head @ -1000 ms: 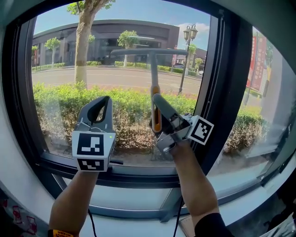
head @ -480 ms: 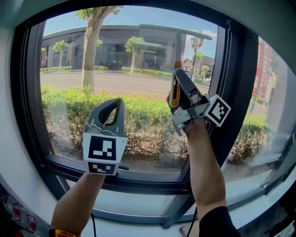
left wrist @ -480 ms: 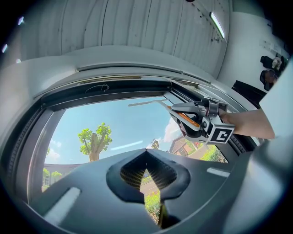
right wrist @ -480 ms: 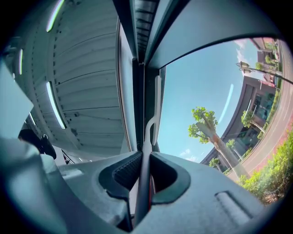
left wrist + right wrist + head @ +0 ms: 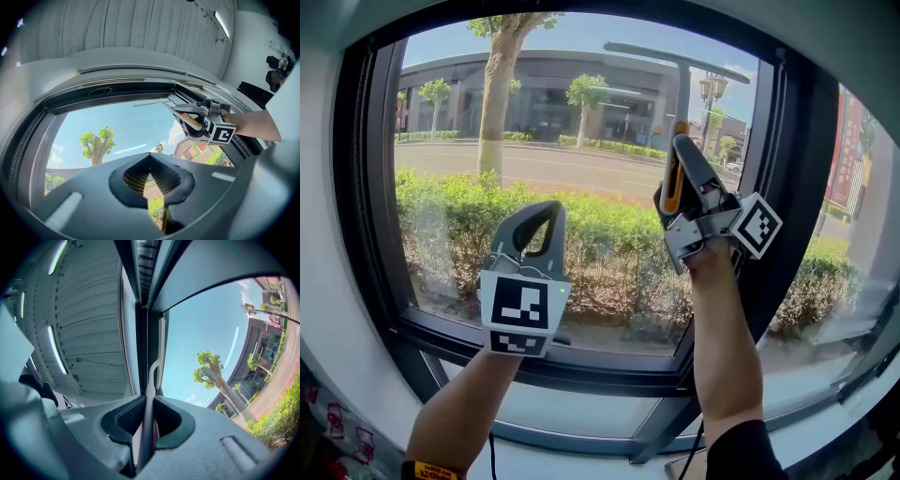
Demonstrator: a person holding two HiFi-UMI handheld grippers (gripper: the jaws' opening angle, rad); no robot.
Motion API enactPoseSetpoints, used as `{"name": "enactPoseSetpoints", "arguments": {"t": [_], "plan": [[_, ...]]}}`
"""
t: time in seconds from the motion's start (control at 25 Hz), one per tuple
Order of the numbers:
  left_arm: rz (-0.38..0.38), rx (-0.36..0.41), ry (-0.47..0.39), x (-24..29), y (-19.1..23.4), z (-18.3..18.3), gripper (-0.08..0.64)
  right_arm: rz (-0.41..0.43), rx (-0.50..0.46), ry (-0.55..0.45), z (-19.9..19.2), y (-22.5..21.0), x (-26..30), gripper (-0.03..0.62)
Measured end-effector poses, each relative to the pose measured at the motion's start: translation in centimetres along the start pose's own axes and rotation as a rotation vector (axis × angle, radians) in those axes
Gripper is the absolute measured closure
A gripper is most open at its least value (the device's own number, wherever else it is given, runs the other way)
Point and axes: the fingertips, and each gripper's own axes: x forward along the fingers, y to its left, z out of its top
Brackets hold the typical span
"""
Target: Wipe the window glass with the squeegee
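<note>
My right gripper [image 5: 680,150] is shut on the orange handle of the squeegee [image 5: 673,187], held upright close to the window glass [image 5: 581,141]. The squeegee's blade [image 5: 675,58] lies across the pane near its top right corner, by the dark frame. In the right gripper view the grey shaft [image 5: 149,390] runs up between the jaws of the right gripper [image 5: 147,401] to the blade [image 5: 161,348]. My left gripper [image 5: 544,211] is lower and to the left, in front of the glass, shut with nothing in it. In the left gripper view the left gripper [image 5: 150,157] points up at the pane and the squeegee [image 5: 154,102].
A thick dark mullion [image 5: 773,187] stands right of the pane, with a second pane [image 5: 853,187] beyond it. The dark frame's bottom rail [image 5: 581,361] and a pale sill [image 5: 572,412] run below both arms. Outside are a hedge, a tree and a road.
The right gripper has lifted the squeegee up and to the right, so the blade now sits near the top of the pane. The left gripper has drifted slightly right and up.
</note>
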Motion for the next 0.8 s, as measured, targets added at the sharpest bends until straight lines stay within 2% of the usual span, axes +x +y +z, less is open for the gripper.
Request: {"name": "enactPoseSetpoints", "arguments": {"t": [0.8], "plan": [[-0.077, -0.106, 0.068, -1.6, -0.9, -5.2, 0.545, -0.127, 0.124, -0.063, -6.2, -1.0, -9.2, 0.546]]}}
